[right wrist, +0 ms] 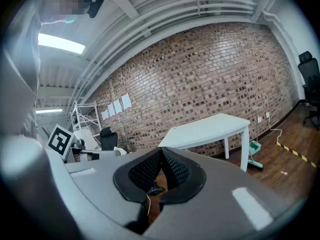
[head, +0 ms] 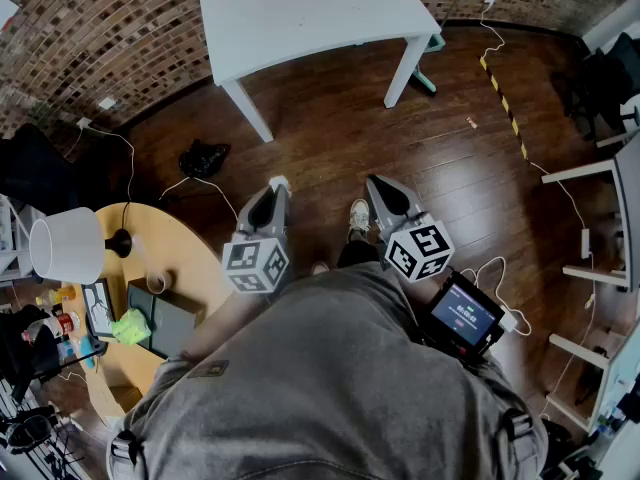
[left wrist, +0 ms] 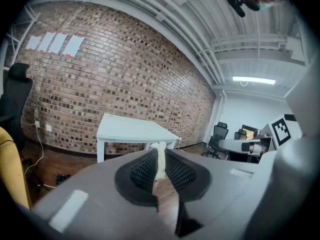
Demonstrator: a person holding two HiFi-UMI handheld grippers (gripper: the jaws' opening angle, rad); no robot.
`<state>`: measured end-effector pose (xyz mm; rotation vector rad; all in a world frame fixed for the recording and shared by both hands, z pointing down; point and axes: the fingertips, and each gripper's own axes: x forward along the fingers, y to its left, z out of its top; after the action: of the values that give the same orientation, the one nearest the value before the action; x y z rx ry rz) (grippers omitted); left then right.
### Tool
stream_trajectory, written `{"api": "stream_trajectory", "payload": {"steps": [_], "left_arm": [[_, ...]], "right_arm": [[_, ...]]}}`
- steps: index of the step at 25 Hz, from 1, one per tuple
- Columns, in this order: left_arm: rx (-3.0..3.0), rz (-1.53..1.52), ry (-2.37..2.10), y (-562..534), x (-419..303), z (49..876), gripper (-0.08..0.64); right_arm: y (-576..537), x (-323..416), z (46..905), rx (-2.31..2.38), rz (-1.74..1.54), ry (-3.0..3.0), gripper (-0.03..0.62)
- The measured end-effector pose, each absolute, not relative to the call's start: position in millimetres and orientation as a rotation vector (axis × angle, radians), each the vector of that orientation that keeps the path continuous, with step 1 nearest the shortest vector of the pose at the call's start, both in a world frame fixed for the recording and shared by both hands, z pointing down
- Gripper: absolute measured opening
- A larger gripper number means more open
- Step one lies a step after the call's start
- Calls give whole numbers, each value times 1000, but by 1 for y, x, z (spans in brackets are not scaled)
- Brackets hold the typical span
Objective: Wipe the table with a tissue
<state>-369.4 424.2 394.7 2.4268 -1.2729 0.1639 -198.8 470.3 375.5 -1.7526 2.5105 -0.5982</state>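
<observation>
This looks like a loft-style office or studio workspace. A long brick wall (left wrist: 125, 79) carries pinned sheets of paper (left wrist: 55, 43), and bare pipes (left wrist: 165, 24) and a strip light (left wrist: 254, 80) run under the open ceiling. On the dark wooden floor (head: 400, 138) stands a plain white table (head: 310, 13), with swivel office chairs (left wrist: 218, 134) by desks further off. Loose cables (head: 560, 193) and yellow-and-black tape (head: 503, 103) cross the floor. What may be a metal shelving rack (right wrist: 85, 116) stands by the wall.

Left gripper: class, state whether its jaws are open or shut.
Shut on the tissue. The left gripper presses both jaws against the white strip standing between them.
</observation>
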Motion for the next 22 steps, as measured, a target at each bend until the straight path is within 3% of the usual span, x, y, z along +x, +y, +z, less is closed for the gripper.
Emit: {"api": "stream_trajectory", "payload": {"steps": [22], "left_arm": [[2345,212,-1430,270,-240,382,40]], "right_arm": [[298,-74,377,-1566,-633,2641,9]]}}
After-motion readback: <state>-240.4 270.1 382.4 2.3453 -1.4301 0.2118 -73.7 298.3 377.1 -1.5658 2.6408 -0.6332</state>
